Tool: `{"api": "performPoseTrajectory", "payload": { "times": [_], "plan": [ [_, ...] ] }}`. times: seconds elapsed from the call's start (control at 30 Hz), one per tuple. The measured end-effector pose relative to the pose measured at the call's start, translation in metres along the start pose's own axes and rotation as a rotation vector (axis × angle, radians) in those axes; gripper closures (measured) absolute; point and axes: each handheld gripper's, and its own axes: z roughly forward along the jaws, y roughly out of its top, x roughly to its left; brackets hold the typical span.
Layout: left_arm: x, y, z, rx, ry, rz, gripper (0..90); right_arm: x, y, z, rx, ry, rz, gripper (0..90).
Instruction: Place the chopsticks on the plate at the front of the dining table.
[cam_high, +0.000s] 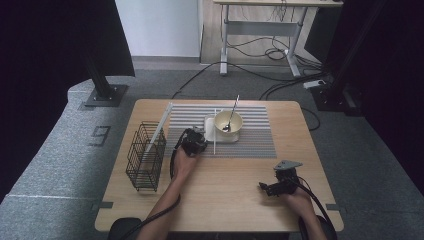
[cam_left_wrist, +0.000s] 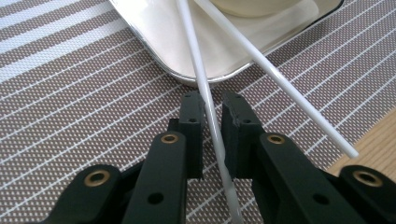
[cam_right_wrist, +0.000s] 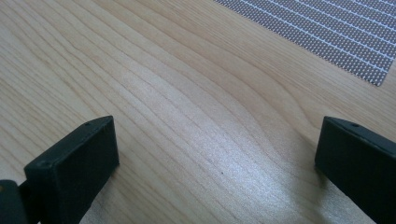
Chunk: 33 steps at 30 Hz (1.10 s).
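Note:
Two white chopsticks lean on the rim of a cream tray (cam_left_wrist: 187, 56) that sits on a striped brown placemat (cam_left_wrist: 70, 93). My left gripper (cam_left_wrist: 212, 105) is shut on the nearer chopstick (cam_left_wrist: 198, 70), low over the mat; the other chopstick (cam_left_wrist: 289, 88) runs past its right jaw. From above, the left gripper (cam_high: 200, 141) sits just left of the tray (cam_high: 210, 131), which carries a cream bowl (cam_high: 228, 122) with a spoon (cam_high: 231, 115) in it. My right gripper (cam_right_wrist: 217, 144) stands wide open over bare wood, at the table's front right (cam_high: 265, 189).
A black wire basket (cam_high: 146, 156) stands at the table's left with a long white strip (cam_high: 159, 127) leaning in it. The placemat (cam_high: 260, 135) covers the far middle. Bare wood spans the front of the table (cam_high: 225, 200). Cables trail off the near edge.

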Motion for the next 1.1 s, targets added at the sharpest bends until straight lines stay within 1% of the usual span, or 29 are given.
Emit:
{"api": "performPoseTrajectory", "payload": {
  "times": [0.3, 0.57, 0.63, 0.77, 0.8, 0.83, 0.87, 0.93, 0.97, 1.0, 1.07, 1.1],
  "plan": [
    [-0.003, 0.001, 0.000, -0.006, -0.011, -0.001, 72.4, 0.000, 0.000, 0.000, 0.000, 0.000, 0.000, 0.0],
    [-0.008, 0.003, 0.000, -0.015, -0.031, -0.002, 67.6, 0.000, 0.000, 0.000, 0.000, 0.000, 0.000, 0.0],
    [-0.009, 0.003, -0.001, -0.015, -0.030, 0.003, 67.6, 0.000, 0.000, 0.000, 0.000, 0.000, 0.000, 0.0],
    [-0.007, 0.005, -0.004, -0.026, -0.029, -0.004, 64.8, 0.000, 0.000, 0.000, 0.000, 0.000, 0.000, 0.0],
    [-0.007, 0.006, -0.005, -0.028, -0.027, -0.005, 62.4, 0.000, 0.000, 0.000, 0.000, 0.000, 0.000, 0.0],
    [-0.006, 0.007, -0.008, -0.038, -0.016, -0.006, 60.1, 0.000, 0.000, 0.000, 0.000, 0.000, 0.000, 0.0],
    [-0.005, 0.008, -0.009, -0.045, -0.015, -0.009, 56.1, 0.000, 0.000, 0.000, 0.000, 0.000, 0.000, 0.0],
    [-0.003, 0.012, -0.013, -0.062, -0.033, -0.021, 49.2, 0.000, 0.000, 0.000, 0.000, 0.000, 0.000, 0.0],
    [-0.002, 0.015, -0.014, -0.072, -0.059, -0.031, 45.8, 0.000, 0.000, 0.000, 0.000, 0.000, 0.000, 0.0],
    [-0.002, 0.016, -0.015, -0.076, -0.069, -0.038, 38.9, 0.000, 0.000, 0.000, 0.000, 0.000, 0.000, 0.0],
    [-0.004, 0.018, -0.015, -0.086, -0.085, -0.046, 35.1, 0.000, 0.000, 0.000, 0.000, 0.000, 0.000, 0.0],
    [-0.006, 0.018, -0.015, -0.082, -0.088, -0.047, 31.2, 0.000, 0.000, 0.000, 0.000, 0.000, 0.000, 0.0]
  ]
}}
